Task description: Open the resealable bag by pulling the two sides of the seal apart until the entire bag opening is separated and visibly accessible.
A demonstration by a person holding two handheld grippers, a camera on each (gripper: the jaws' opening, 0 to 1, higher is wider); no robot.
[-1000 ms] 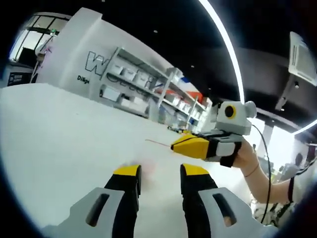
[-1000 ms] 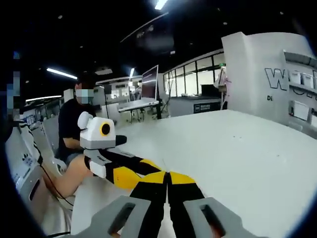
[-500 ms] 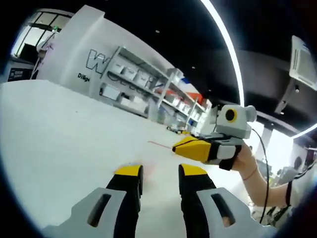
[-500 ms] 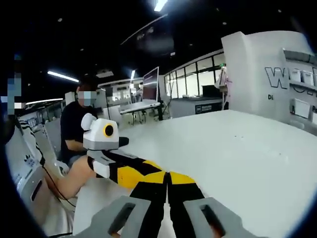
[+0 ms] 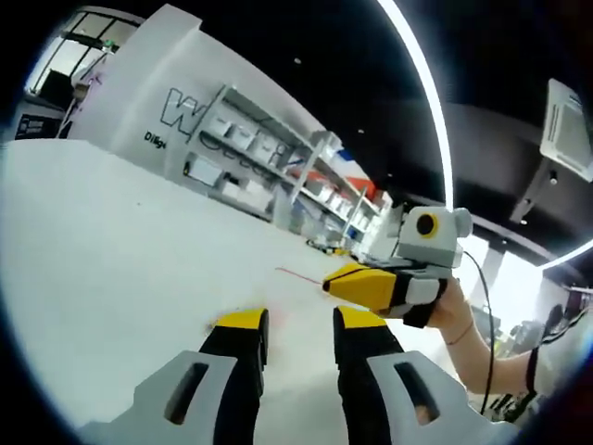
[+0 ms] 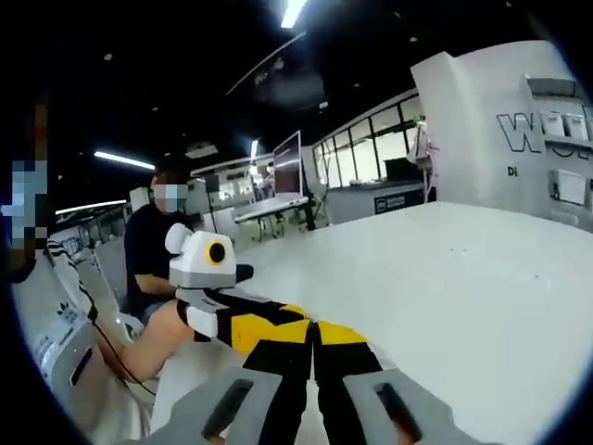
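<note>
Currently the left gripper (image 5: 298, 326) hangs over the white table (image 5: 102, 250) with its jaws parted, a clear gap between the yellow tips, nothing between them. At 3 o'clock in the left gripper view, the right gripper (image 5: 328, 281) comes in, held by a hand (image 5: 452, 311), jaws pressed together. A thin red line (image 5: 298, 274), likely the bag's seal edge, sticks out from its tip toward 9 o'clock. The bag itself is clear and too faint to make out.

Right gripper view: right gripper (image 6: 314, 326) jaws closed tip to tip; can't tell what's pinched. Left gripper (image 6: 283, 311) sits at 9 o'clock, just beside it. White shelving (image 5: 259, 153) at 12 o'clock in the left gripper view.
</note>
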